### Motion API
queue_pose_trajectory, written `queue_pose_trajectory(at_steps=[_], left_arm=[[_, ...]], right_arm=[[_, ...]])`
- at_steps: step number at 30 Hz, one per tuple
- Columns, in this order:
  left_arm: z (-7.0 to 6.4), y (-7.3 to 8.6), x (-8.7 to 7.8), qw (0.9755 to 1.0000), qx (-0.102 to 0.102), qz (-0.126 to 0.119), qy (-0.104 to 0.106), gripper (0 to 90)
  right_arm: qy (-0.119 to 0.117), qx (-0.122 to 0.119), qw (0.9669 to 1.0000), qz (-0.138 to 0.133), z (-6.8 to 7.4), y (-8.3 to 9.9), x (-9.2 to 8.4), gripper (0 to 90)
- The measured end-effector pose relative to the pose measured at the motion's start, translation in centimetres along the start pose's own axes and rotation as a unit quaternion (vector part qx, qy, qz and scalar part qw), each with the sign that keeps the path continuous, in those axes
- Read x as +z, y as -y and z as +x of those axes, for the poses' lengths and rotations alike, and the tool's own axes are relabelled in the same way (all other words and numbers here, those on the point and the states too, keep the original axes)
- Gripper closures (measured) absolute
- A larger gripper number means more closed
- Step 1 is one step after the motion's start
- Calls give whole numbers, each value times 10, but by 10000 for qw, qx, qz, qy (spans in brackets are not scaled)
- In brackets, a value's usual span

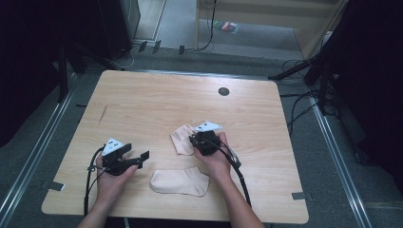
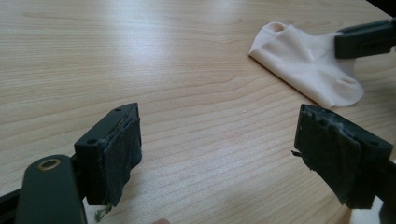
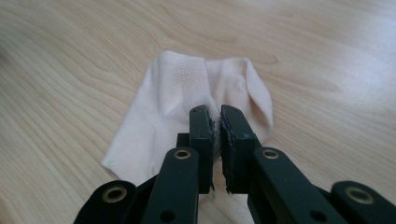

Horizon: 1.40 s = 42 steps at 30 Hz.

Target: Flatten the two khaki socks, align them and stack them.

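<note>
Looking down from the high view, a light wooden table (image 1: 157, 95) has two pale peach socks on it. One sock lies flat near the front edge (image 1: 180, 182), between the person's forearms. The other, a crumpled sock (image 1: 182, 138), sits a bit further back, right at the tip of the right gripper (image 1: 193, 140), which the right hand (image 1: 215, 159) holds over it. The left gripper (image 1: 141, 160) is off to the left, well apart from both socks, with the left hand (image 1: 114, 176) wrapped around it and its jaws spread. A small dark round grommet (image 1: 224, 91) sits near the table's far edge.

Left gripper view: the left gripper's (image 2: 217, 140) two jaws stand wide apart with bare wood between them, nothing held. The crumpled sock (image 2: 306, 63) lies up in the far right corner, and a black jaw of the other gripper touches its right side.

Right gripper view: the right gripper's (image 3: 219, 135) jaws are nearly together, just a thin slit left, sitting on the near edge of the crumpled sock (image 3: 173, 107). Can't really tell whether fabric is pinched in there or the jaws just sit over it.
</note>
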<state>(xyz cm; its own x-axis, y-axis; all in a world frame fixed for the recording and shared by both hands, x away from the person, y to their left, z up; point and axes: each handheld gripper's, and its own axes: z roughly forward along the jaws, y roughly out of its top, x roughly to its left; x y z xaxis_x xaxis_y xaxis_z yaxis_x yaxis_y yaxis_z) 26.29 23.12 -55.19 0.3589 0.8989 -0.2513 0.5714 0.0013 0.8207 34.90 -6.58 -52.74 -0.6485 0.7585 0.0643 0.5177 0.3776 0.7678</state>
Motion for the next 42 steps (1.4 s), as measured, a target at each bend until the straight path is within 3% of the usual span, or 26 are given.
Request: queue_pose_trajectory(at_steps=[3,8,16,19,20,23,25,29,32,34,35,36,37,38,39,40,42], left_arm=[[0,0,0,10000,28,15,-2,155],[-1,0,1,10000,24,12,0,155],[-2,-5,4,9999,55,116,-6,160],[-8,-13,11,9994,76,176,300,161],[-8,-13,11,9994,76,176,300,162],[-21,-21,29,9974,262,362,566,161],[-23,-22,33,9971,318,385,578,161],[-23,-23,36,9976,214,339,570,161],[-17,-19,28,9979,205,279,554,162],[-13,-17,23,9977,228,318,555,162],[-10,-16,21,9976,216,309,575,162],[-9,-16,20,9976,220,296,590,162],[-7,-15,18,9969,239,320,674,162],[-7,-15,18,9969,239,320,674,161],[-5,-15,17,9965,222,313,742,162],[-5,-15,17,9965,222,313,742,162],[-4,-16,17,9963,160,257,801,163]], right_arm=[[-60,-25,9998,-204,3,-8,-12,846],[-99,-50,9994,-313,9,-19,-24,848],[-180,-135,9988,-431,18,-39,-30,851],[-240,-91,9985,-482,22,-50,-31,853],[-267,-73,9984,-501,23,-53,-32,853],[-339,-97,9977,-575,30,-63,-33,853],[-387,-100,9974,-597,33,-67,-34,853],[-728,-232,9924,-964,51,-88,-43,853],[-890,-163,9896,-1114,50,-90,-51,851],[-870,-140,9905,-1056,47,-87,-51,850],[-769,14,9935,-843,32,-73,-47,850],[-769,14,9935,-843,32,-73,-47,850],[-786,263,9955,-461,12,-54,-38,848],[-786,263,9955,-461,12,-54,-38,848],[-792,414,9960,-33,-4,-35,-29,845],[-792,414,9960,-33,-4,-35,-29,845],[-622,419,9967,313,-20,-13,-18,837]])
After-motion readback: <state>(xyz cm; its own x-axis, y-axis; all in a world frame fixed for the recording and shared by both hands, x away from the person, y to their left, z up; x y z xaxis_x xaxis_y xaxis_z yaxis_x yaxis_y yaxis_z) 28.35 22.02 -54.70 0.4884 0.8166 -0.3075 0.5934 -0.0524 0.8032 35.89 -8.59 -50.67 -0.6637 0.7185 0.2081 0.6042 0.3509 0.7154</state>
